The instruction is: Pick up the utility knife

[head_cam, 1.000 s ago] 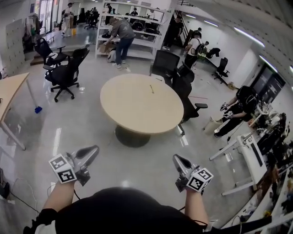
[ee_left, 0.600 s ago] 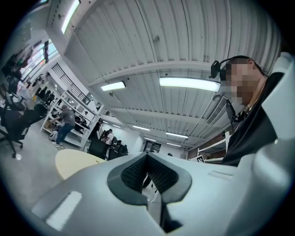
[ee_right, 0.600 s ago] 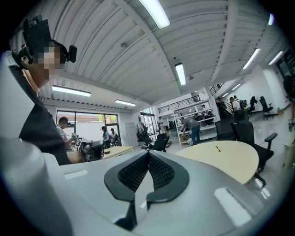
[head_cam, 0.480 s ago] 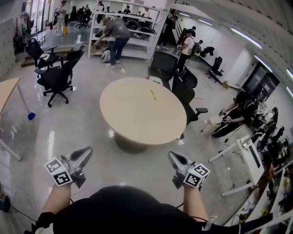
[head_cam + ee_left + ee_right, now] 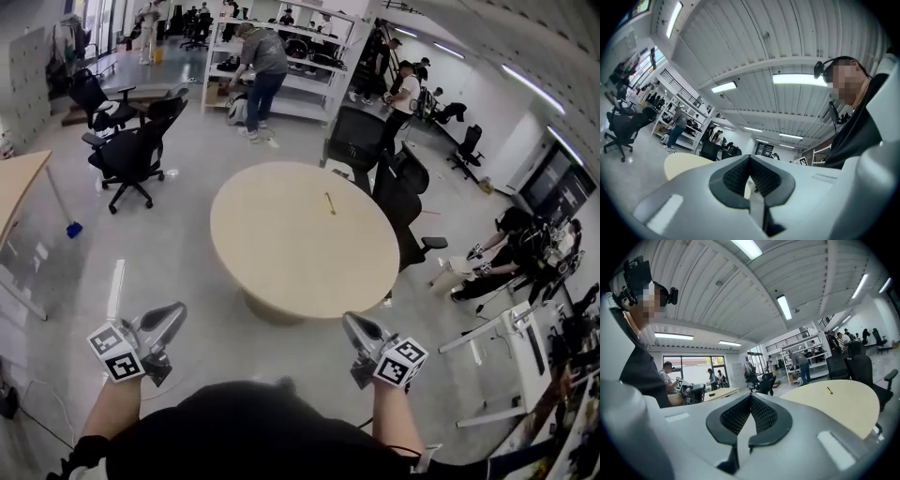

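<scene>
The person stands on the grey floor (image 5: 178,253) with the round table (image 5: 281,272) straight ahead at 12 o'clock. Both tools are held out low in front of the body, well apart from each other.

The left gripper (image 5: 181,309) sits at about 10 o'clock from the body, over bare floor. Its own view shows it clenched: the 2 dark ribbed pads (image 5: 736,176) press together with nothing between them. The right gripper (image 5: 349,320) sits at about 1 o'clock, near the table's near edge. It is clenched too, pads (image 5: 761,414) meeting and empty.

The utility knife (image 5: 330,203) lies alone on the tabletop, past the middle, toward 1 o'clock from the table's centre and nearer the far edge. It is well apart from both tools. In the right gripper view it shows as a small yellowish sliver (image 5: 828,390) on the pale top.

Black chairs (image 5: 403,202) crowd the table's rim at 2 o'clock. Another black chair (image 5: 131,155) stands off at 10 o'clock. Far off at 12 o'clock a person (image 5: 265,61) bends at white shelves (image 5: 309,84).
</scene>
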